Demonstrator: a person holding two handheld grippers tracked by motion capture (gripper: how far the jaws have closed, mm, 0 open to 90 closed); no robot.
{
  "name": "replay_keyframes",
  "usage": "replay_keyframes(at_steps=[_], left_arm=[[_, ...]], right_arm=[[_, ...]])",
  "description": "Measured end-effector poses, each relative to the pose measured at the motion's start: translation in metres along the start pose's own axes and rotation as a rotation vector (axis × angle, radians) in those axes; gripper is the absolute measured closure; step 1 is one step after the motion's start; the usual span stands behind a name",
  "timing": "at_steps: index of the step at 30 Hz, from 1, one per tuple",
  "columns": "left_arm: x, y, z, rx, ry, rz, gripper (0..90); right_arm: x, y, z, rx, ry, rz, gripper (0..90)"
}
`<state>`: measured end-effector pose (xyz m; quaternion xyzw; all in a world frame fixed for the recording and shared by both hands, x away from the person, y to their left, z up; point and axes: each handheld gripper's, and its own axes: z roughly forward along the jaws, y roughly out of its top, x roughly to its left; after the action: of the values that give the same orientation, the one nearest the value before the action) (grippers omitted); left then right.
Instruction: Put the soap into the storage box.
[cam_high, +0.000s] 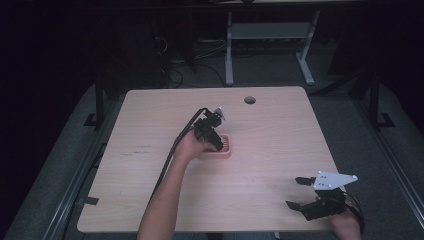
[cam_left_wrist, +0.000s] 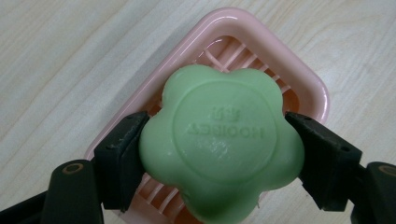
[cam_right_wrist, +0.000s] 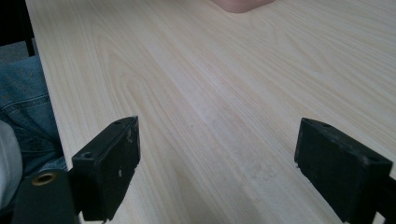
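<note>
Two fingers (cam_left_wrist: 122, 158) of the left gripper (cam_left_wrist: 219, 154) clamp the green soap (cam_left_wrist: 222, 142) over the pink dish (cam_left_wrist: 303, 79) mid-desk; likely placing it, so lower and release; right gripper (cam_right_wrist: 217, 172) gapes idle near the front right corner.

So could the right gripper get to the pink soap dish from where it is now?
Probably yes. The right gripper is open, holds nothing, and bare table lies between it and the pink soap dish. But the left gripper already holds the green soap over it, so they'd crowd.

L gripper (cam_high: 214, 136) clamped, R gripper (cam_high: 299, 192) agape
</note>
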<state>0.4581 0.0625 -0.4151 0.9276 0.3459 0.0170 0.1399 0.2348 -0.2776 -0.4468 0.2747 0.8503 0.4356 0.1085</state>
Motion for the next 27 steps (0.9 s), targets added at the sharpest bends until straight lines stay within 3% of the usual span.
replay_keyframes(at_steps=[7, 13, 27], left_arm=[[0.003, -0.003, 0.002, -0.011, -0.023, -0.020, 24.7], [0.004, -0.005, 0.003, -0.011, -0.015, -0.029, 24.5], [0.005, -0.011, 0.001, -0.024, -0.022, -0.019, 23.4]], right_arm=[[0.000, 0.000, 0.000, 0.002, 0.000, 0.000, 13.8], [0.000, 0.000, 0.000, 0.002, 0.000, -0.001, 13.8], [0.001, 0.000, 0.001, 0.004, 0.002, -0.007, 13.8]])
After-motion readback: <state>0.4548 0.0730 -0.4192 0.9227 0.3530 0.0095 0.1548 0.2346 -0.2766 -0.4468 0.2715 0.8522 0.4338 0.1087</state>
